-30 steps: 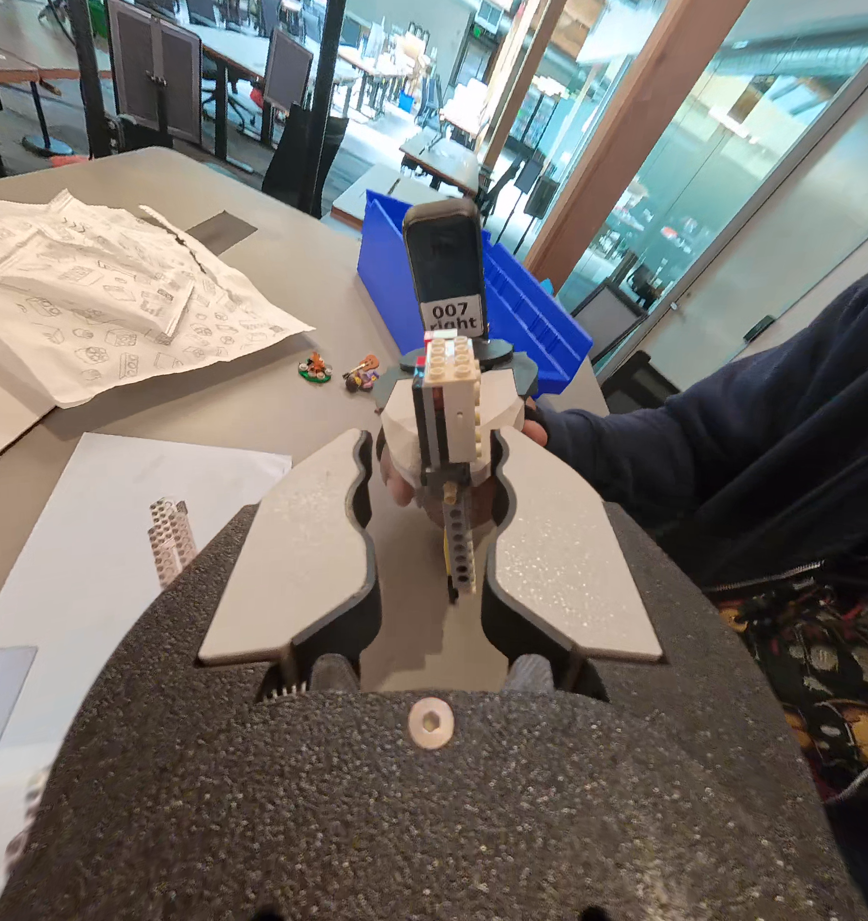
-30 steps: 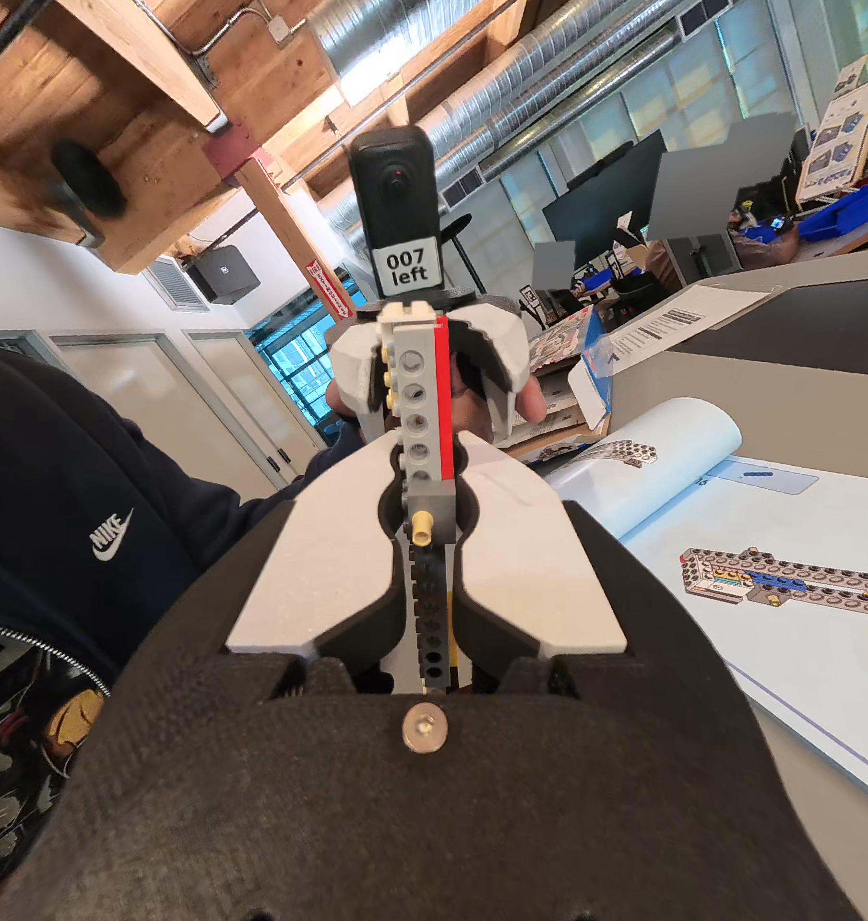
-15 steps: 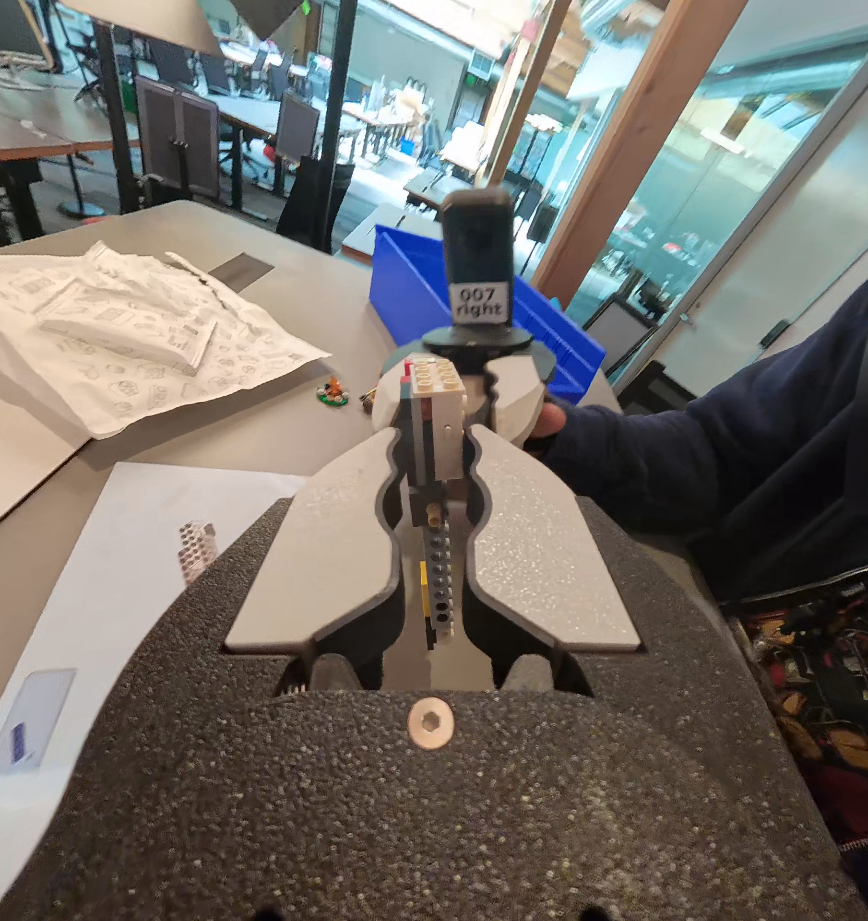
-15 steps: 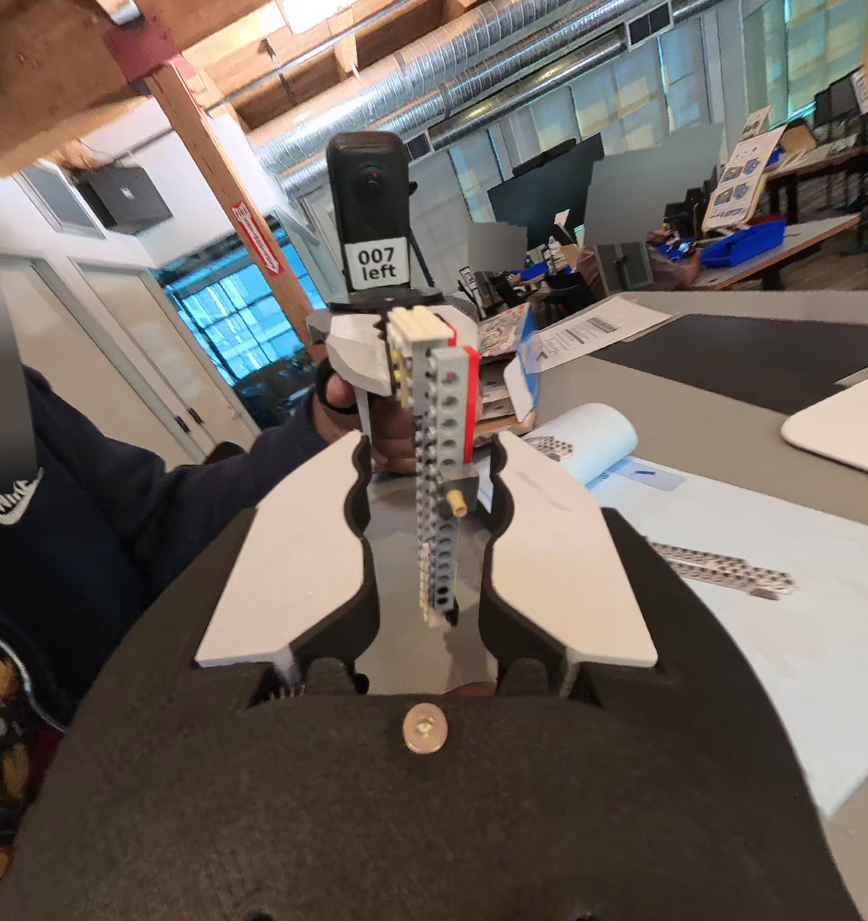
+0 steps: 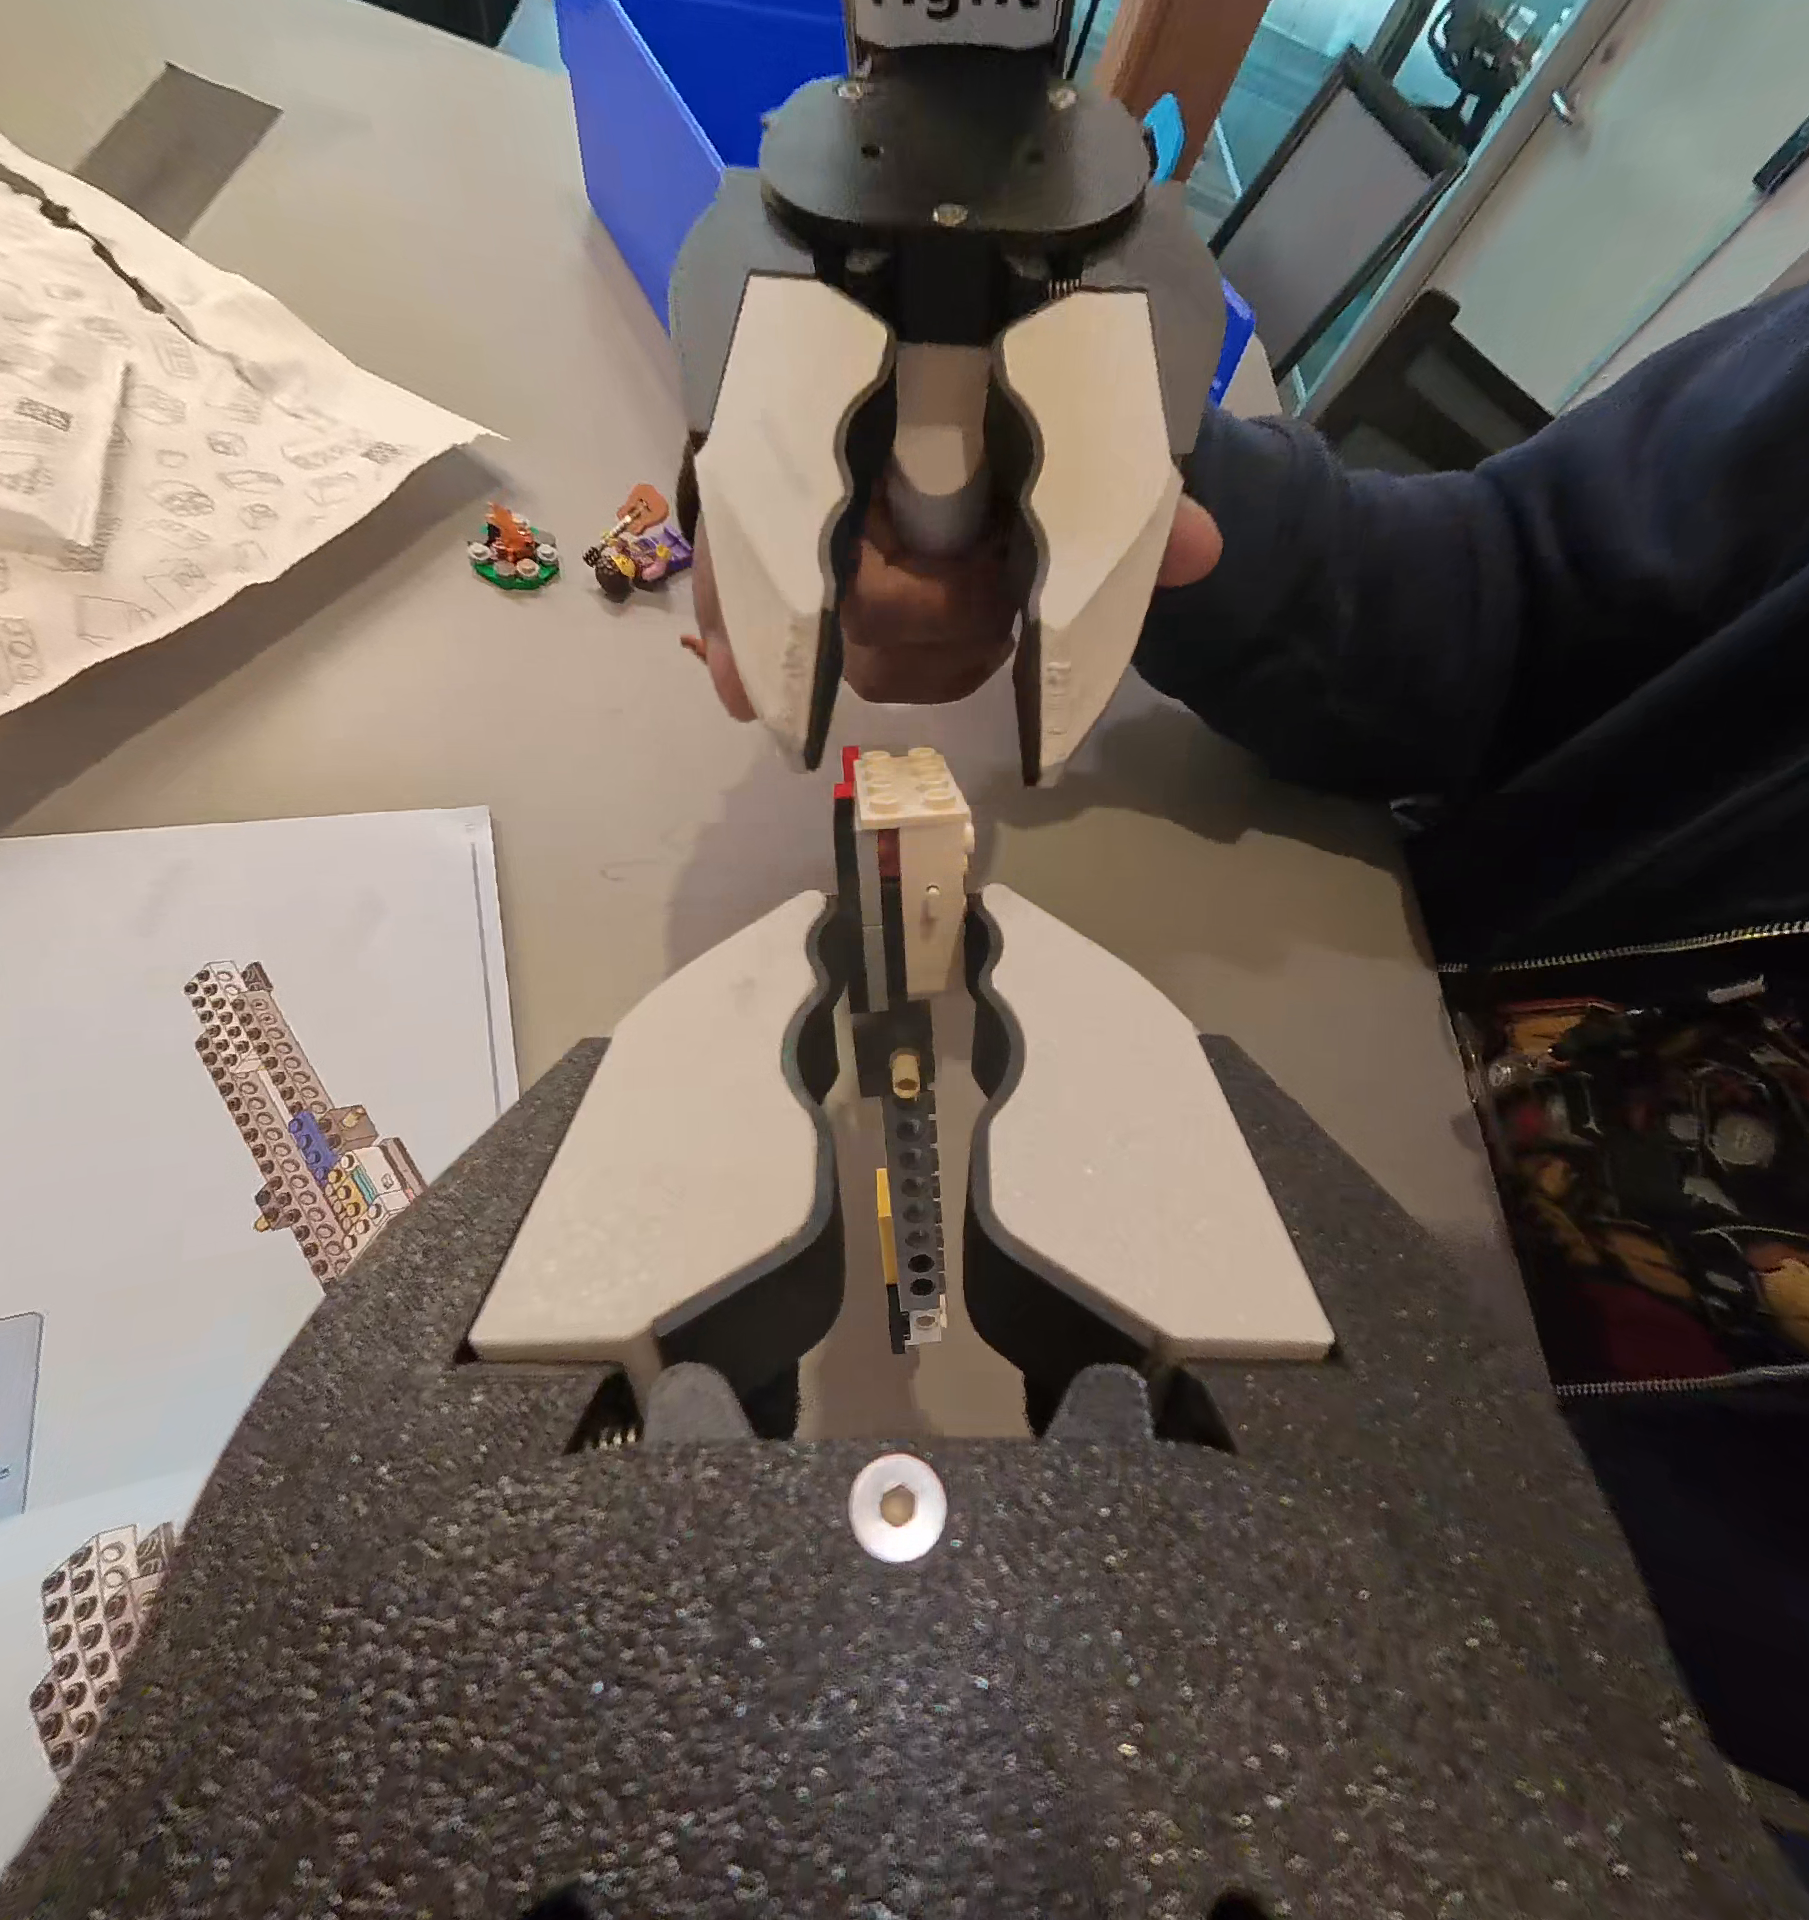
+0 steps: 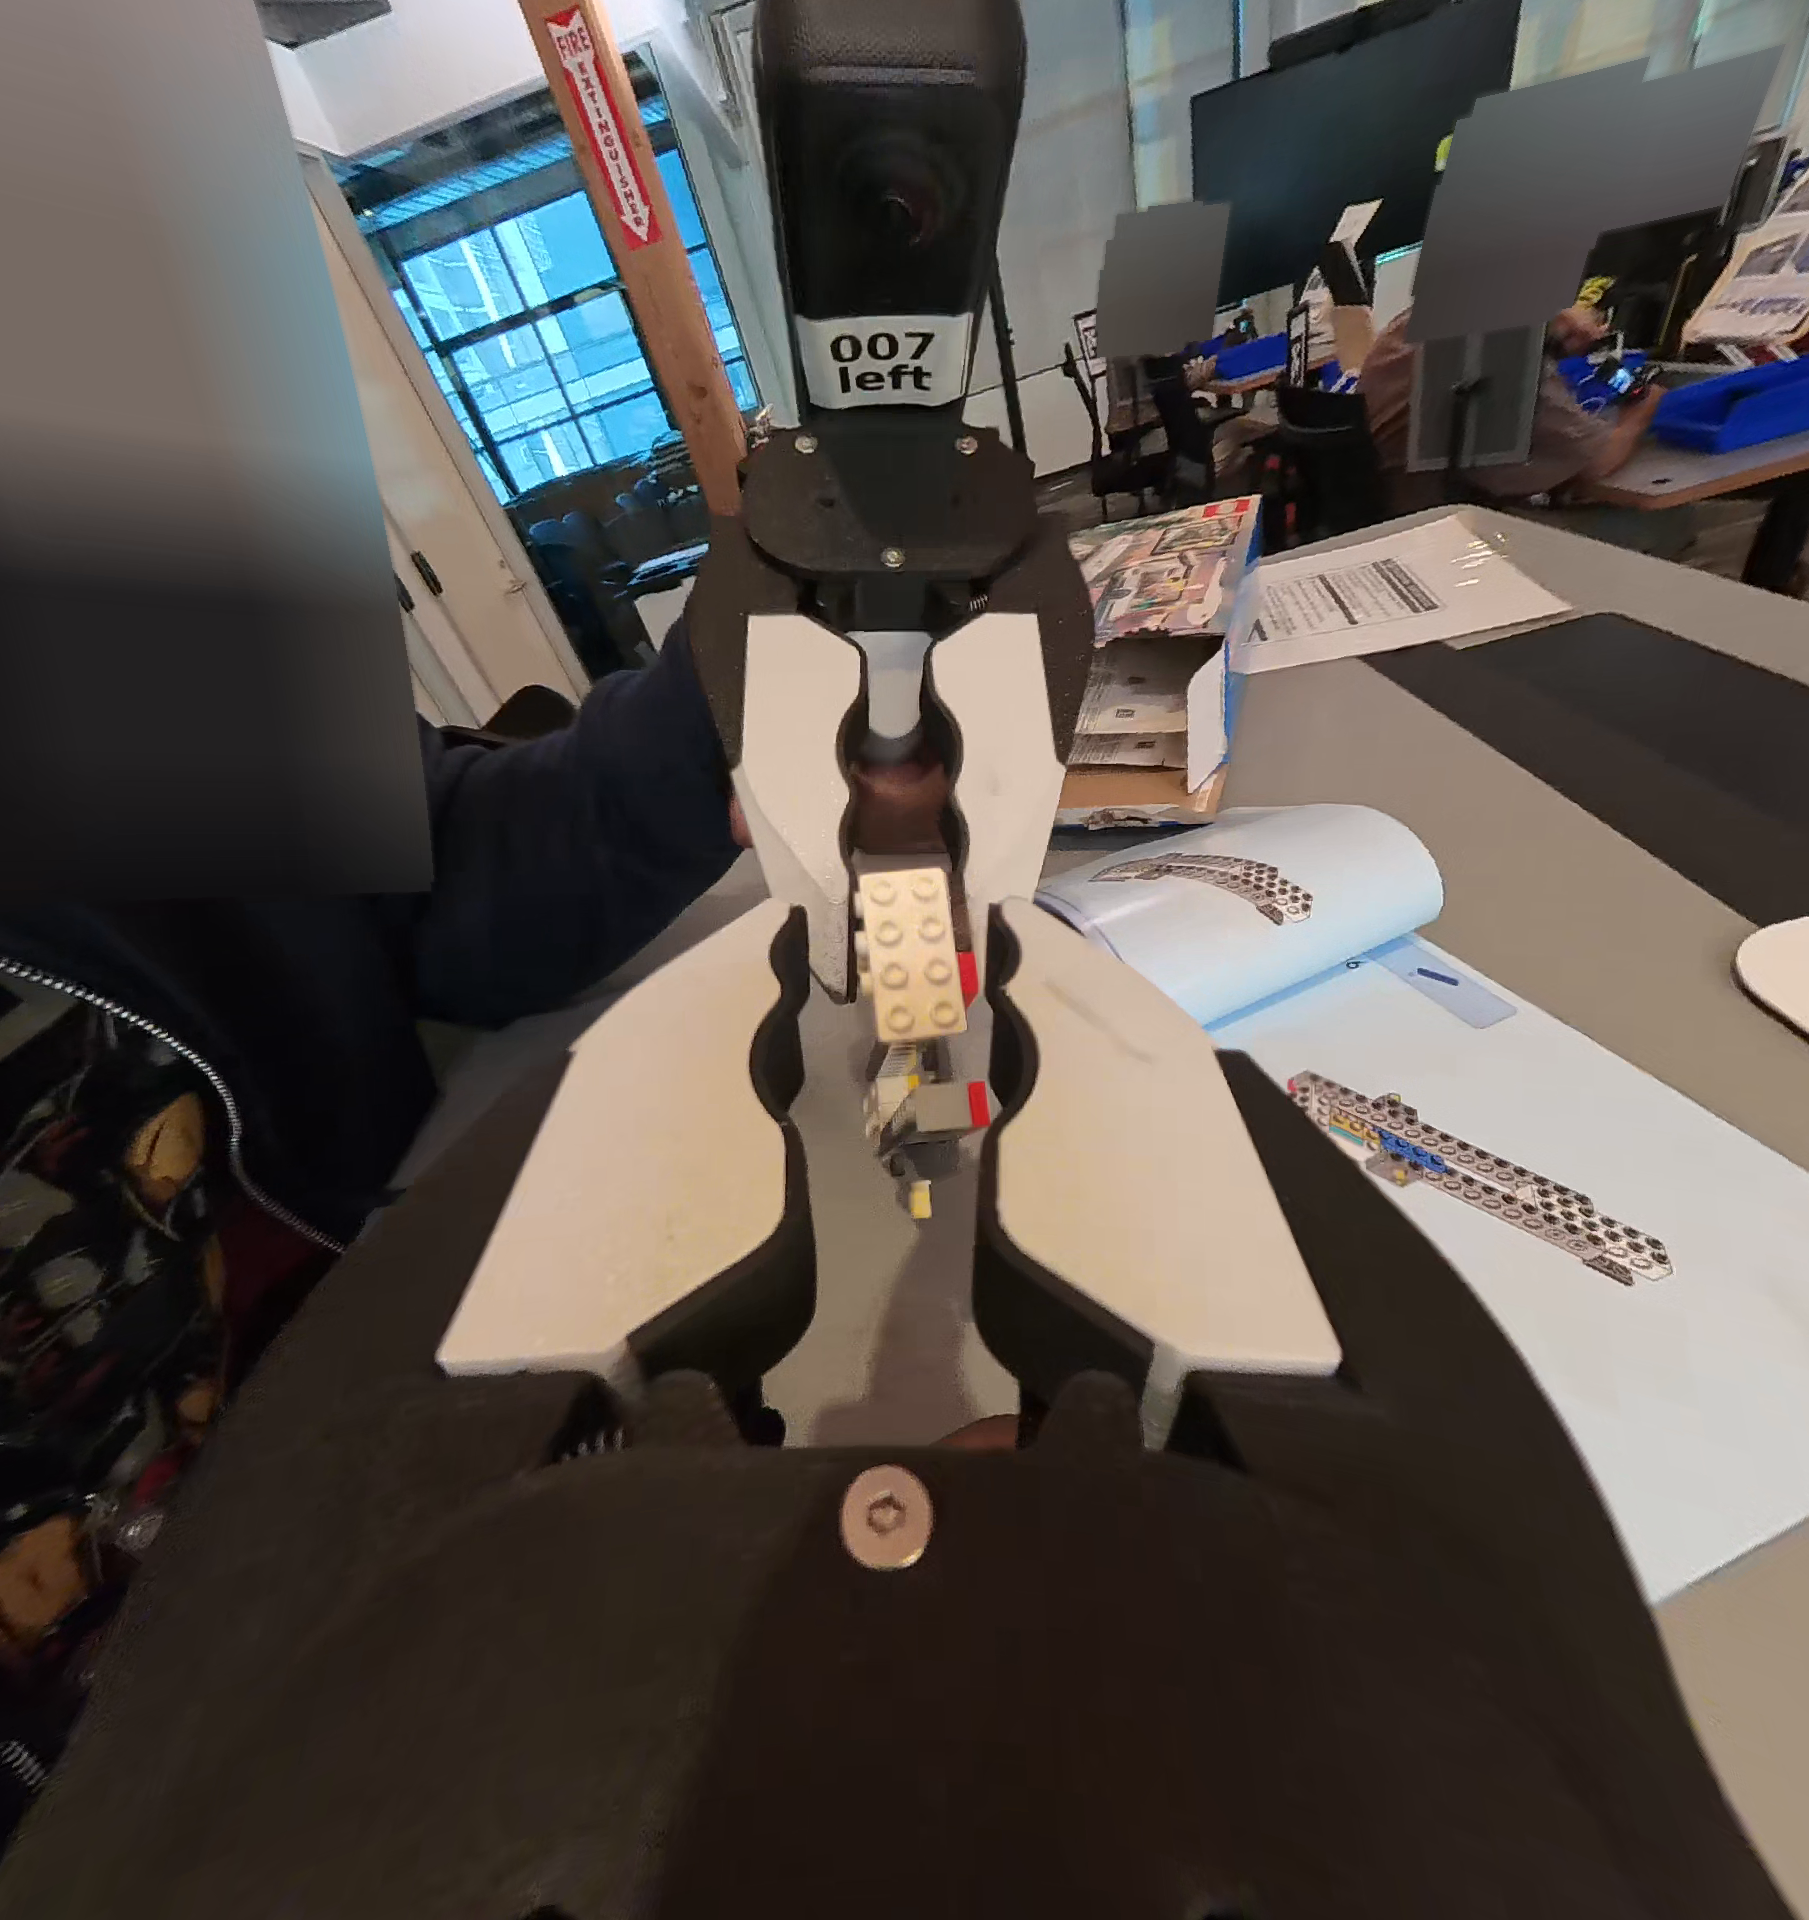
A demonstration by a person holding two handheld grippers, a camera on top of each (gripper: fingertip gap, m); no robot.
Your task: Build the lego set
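While left fingers point(image 5: 905, 935) clamp brick assembly point(image 5: 905, 883), right fingers point(image 6: 895, 971) open, straddling its tip w/o contact.

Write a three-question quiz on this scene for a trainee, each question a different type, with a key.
1. True or false: the left gripper holds the brick assembly with its fingers closed against the sides.
2. Multiple choice: the right gripper is A) shut on the assembly's pale studded end, B) open, with its fingertips apart either side of that end, C) resting on the blue bin.
3. Fill in: the two small toy figures lie on the grey table just past the torn edge of the printed paper ____.

Key: 1 true; 2 B; 3 bag.
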